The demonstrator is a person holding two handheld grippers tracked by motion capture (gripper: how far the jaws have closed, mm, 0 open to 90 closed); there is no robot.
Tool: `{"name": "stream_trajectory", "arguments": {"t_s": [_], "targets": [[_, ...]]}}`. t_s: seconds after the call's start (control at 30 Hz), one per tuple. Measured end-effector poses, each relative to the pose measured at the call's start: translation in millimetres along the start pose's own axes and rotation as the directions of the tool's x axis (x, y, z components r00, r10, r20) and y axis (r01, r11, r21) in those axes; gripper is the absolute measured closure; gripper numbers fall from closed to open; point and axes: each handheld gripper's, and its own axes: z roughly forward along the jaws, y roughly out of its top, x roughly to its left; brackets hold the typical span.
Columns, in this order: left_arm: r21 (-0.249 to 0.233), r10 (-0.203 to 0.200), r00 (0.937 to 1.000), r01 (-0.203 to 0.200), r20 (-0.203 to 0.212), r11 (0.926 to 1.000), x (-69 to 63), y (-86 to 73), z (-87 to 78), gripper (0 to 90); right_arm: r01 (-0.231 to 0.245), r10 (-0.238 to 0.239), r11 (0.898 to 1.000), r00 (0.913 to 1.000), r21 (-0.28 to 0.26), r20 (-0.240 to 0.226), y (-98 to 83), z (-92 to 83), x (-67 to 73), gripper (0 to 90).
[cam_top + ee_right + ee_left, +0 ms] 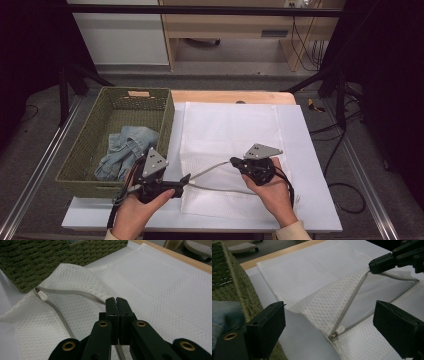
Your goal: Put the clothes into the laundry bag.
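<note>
Clearly the work in hand is opening a white mesh laundry bag point(227, 150) that lies flat on the bench point(310, 165), just beside a green woven basket point(90, 145) holding a piece of denim clothing point(125, 150).

The right hand-held gripper point(116, 300) has its 2 jaws pressed together on the upper edge of the bag's zipper opening point(75, 293), pinching the grey tape and lifting it off the lower layer. In the left gripper view that same right hand-held gripper appears at the top right, with the zipper tape point(352, 300) running taut down from it to the white zipper pull point(340, 329), which sits at the bag's near corner, toward the basket.

The left hand-held gripper point(329, 325) hangs above the bag's near corner with its 2 jaws spread wide and nothing between them; the zipper pull lies below and ahead of them, untouched.

By my reading, the step is holding the mouth open so that the denim can go in. The opening looks like a narrow triangle for now, so the next move likely calls for the right hand-held gripper to keep its pinch raised while the left either takes the lower lip to widen the mouth or turns to the basket for the denim. A slipping pinch would let the mouth fall shut.
</note>
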Motion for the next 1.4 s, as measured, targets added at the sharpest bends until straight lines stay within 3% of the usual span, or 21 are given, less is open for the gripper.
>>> {"name": "stream_trajectory", "arguments": {"t_s": [0.17,0.73,1.17,1.4], "targets": [[0.029,-0.013,0.9999,0.013,-0.007,0.9995,11.4,8.5,-4.0,10.5,0.003,-0.003,1.0,1.0,0.002,-0.002,1.3,0.0,2.1,89.2],[0.073,0.002,0.9946,0.006,-0.104,0.9973,47.5,24.9,-19.4,10.0,-0.027,0.027,0.999,0.9996,-0.019,-0.009,3.5,-4.9,-5.4,89.2],[0.087,-0.021,0.9903,0.033,-0.137,0.9956,75.8,32.1,-29.5,7.7,-0.008,0.007,1.0,0.9995,-0.022,-0.03,5.9,-5.4,-3.1,89.2],[0.098,-0.024,0.9894,0.038,-0.143,0.9945,92.5,41.9,-33.6,7.2,-0.024,0.023,0.999,0.9993,-0.041,-0.029,5.9,-11.4,-8.2,89.1]]}}
